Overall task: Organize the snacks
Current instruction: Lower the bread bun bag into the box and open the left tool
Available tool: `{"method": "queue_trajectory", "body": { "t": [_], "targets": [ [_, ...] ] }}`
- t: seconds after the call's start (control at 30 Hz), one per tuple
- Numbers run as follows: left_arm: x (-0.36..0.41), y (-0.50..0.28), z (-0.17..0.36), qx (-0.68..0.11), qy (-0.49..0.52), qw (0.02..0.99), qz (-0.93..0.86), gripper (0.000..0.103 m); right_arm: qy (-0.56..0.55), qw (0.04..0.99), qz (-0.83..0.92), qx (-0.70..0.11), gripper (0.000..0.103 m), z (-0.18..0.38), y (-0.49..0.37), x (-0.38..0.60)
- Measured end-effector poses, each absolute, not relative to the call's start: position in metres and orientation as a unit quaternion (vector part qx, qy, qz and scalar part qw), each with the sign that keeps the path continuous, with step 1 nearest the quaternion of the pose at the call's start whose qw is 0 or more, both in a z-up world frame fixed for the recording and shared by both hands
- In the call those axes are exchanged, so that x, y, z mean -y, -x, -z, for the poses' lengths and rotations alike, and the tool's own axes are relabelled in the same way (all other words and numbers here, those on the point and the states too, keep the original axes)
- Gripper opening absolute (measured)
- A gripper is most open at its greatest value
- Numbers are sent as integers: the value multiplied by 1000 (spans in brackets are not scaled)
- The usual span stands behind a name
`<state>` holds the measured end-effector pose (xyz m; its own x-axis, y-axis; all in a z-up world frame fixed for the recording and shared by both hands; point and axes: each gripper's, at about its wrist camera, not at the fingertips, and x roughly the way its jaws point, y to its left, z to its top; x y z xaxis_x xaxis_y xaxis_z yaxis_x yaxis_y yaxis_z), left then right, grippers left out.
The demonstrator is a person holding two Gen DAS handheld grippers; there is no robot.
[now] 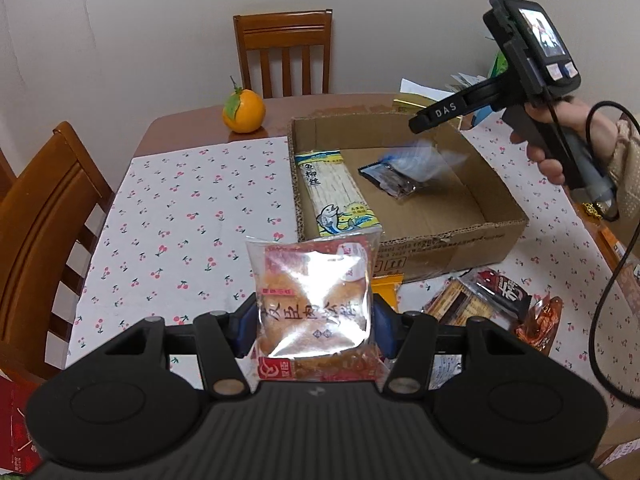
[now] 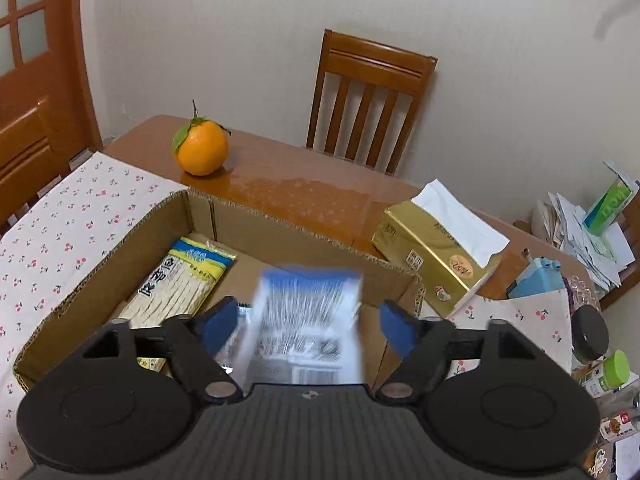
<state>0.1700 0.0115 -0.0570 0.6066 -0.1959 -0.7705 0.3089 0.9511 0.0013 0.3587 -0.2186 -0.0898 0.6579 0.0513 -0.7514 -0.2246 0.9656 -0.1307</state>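
Observation:
My left gripper (image 1: 314, 320) is shut on a clear packet of meat-floss bread (image 1: 312, 300), held above the cherry-print cloth in front of the cardboard box (image 1: 460, 248). In the right wrist view my right gripper (image 2: 308, 326) stands open over the box (image 2: 280, 224). A blurred blue and white snack packet (image 2: 304, 304) sits between its blue pads (image 2: 218, 326) without touching them. The left wrist view shows that packet (image 1: 416, 164) blurred just above the box floor. A yellow packet of fish strips (image 1: 336, 192) lies along the box's left wall.
An orange (image 1: 244, 112) rests on the bare wood beyond the box. A gold tissue box (image 2: 436, 256) stands to its right. Several loose snack packets (image 1: 492, 296) lie near the box's front right corner. Wooden chairs (image 1: 284, 56) ring the table.

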Motion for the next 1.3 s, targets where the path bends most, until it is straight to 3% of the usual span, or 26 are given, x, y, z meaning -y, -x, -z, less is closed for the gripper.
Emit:
{"method": "queue_trajectory", "body": {
  "t": [0.1,0.83,1.3],
  "targets": [
    [-7,-173,56,-420,-66,893,147,55,103,908,-84,-398,103,86,-345,218],
    [54,-199,38,-388,-94,892,213,55,71,915,-24,-397,103,62,-168,226],
    [97,-241,40,-376,-112,890,234,55,36,911,1,-412,103,64,-131,242]
  ]
}}
